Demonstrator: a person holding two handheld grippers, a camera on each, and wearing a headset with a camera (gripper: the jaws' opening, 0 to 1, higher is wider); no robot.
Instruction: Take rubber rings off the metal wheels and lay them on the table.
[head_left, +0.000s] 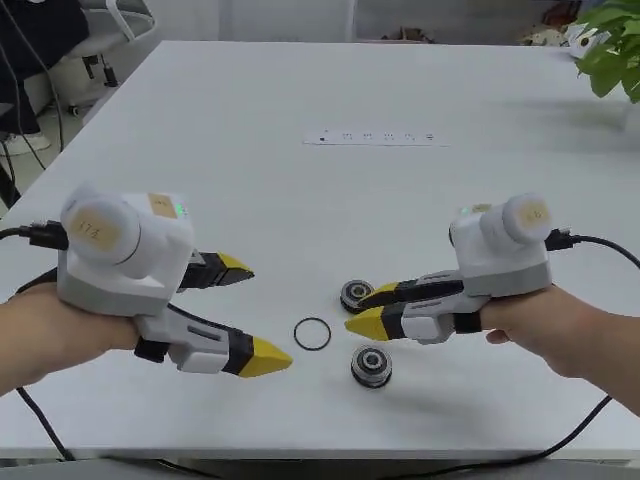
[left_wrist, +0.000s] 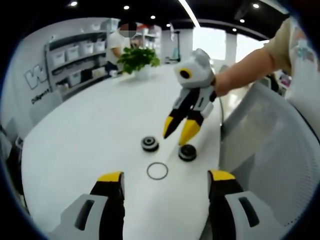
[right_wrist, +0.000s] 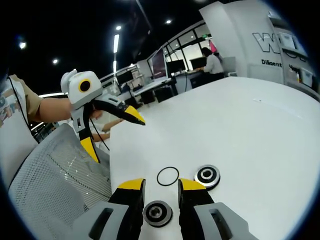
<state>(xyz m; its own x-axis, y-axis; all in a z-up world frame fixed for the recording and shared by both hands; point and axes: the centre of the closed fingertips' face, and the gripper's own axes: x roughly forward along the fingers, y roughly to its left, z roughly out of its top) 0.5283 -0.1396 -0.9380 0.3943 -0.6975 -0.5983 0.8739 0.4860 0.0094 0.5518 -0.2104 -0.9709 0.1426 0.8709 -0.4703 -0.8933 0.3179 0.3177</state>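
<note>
Yellow-tipped jaws wide apart and empty, the left gripper (left_wrist: 165, 176) is lined up on a thin black rubber ring (left_wrist: 157, 171). The ring lies flat on the white table (left_wrist: 90, 125), just ahead of the gap between the jaw tips.

The right gripper (right_wrist: 162, 185) has its jaws a little apart and clamped on nothing. In the right gripper view, a small round metal wheel with a dark rim (right_wrist: 157, 212) shows in the gap between them. Whether the jaws touch it or hang above it cannot be told. The loose ring lies just beyond the right jaws' tips, and a second metal wheel (right_wrist: 207, 176) lies flat beyond them to one side. The head view shows the two grippers pointing at each other, with the ring and both wheels between their tips.

With one ring off and laid down, the task looks partly done. Which wheel has been stripped is too small to make out.

The step in hand appears to be the right gripper closing in on the wheel between its jaws. The next move probably needs one gripper to pin that wheel by its body. The other would then catch the thin rubber edge with a fine pinch and roll it over the rim. On this smooth tabletop, an unpinned wheel could slide away.
</note>
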